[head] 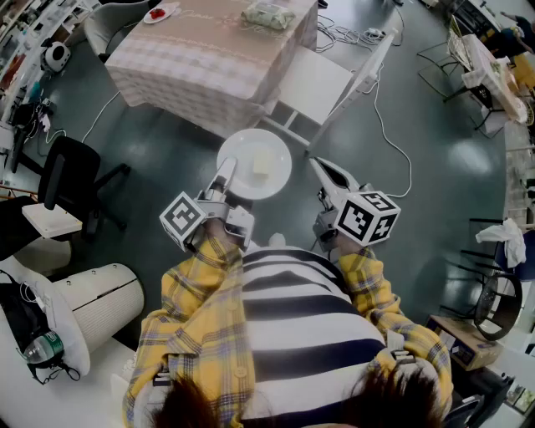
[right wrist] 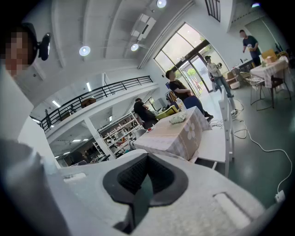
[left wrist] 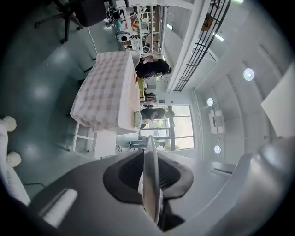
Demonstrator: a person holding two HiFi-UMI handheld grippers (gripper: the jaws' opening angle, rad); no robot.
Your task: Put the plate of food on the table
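A round white plate [head: 242, 150] carrying a pale block of food [head: 262, 161] hangs above the floor in front of me. My left gripper [head: 227, 173] is shut on its near left rim. In the left gripper view the plate [left wrist: 150, 179] shows edge-on, pinched between the black pads. The table [head: 209, 58] with a checked cloth stands ahead, beyond the plate, and also shows as the table [left wrist: 108, 90] and the table [right wrist: 177, 126]. My right gripper [head: 322, 167] is to the right of the plate, apart from it. Its jaws are shut with nothing in them [right wrist: 140, 193].
A white chair [head: 318, 84] stands at the table's near right corner, just past the plate. On the table lie a small dish with something red [head: 157, 13] and a greenish bundle [head: 267, 15]. A black office chair [head: 71, 180] and a white bin [head: 104, 301] are left; cables [head: 393, 134] trail right.
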